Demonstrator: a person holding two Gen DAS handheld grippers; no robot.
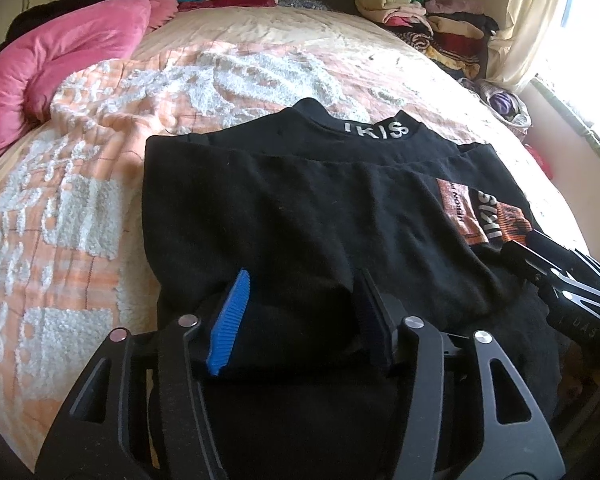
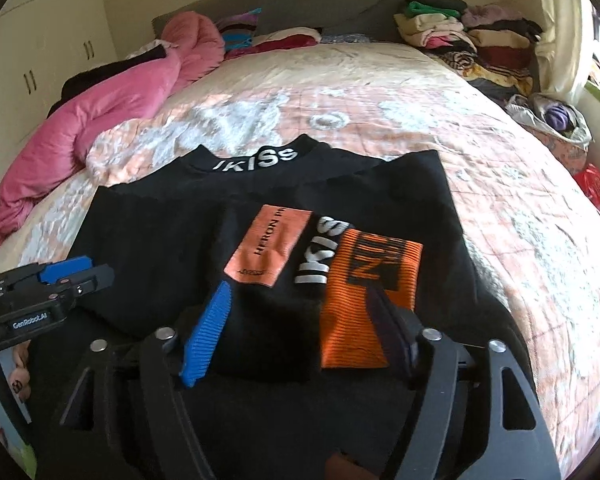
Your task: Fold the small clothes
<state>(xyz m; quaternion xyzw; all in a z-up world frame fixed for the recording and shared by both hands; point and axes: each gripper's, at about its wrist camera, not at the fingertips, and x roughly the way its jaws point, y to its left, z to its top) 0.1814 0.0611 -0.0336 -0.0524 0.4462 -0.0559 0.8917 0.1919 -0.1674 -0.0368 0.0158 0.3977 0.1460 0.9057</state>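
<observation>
Bedspread (image 2: 380, 92) carries a soft, limp black sweater (image 1: 300, 208); both grippers' fingers (image 1: 228, 320) gape empty over its near hem, the best hold.

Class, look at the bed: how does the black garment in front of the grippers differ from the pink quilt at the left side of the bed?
The black garment is spread flat; the pink quilt is bunched in a rumpled heap. The black garment carries white lettering and orange patches; the pink quilt is plain. The black garment lies at the bed's near end, the pink quilt along its left edge. Both rest on the peach bedspread.
</observation>
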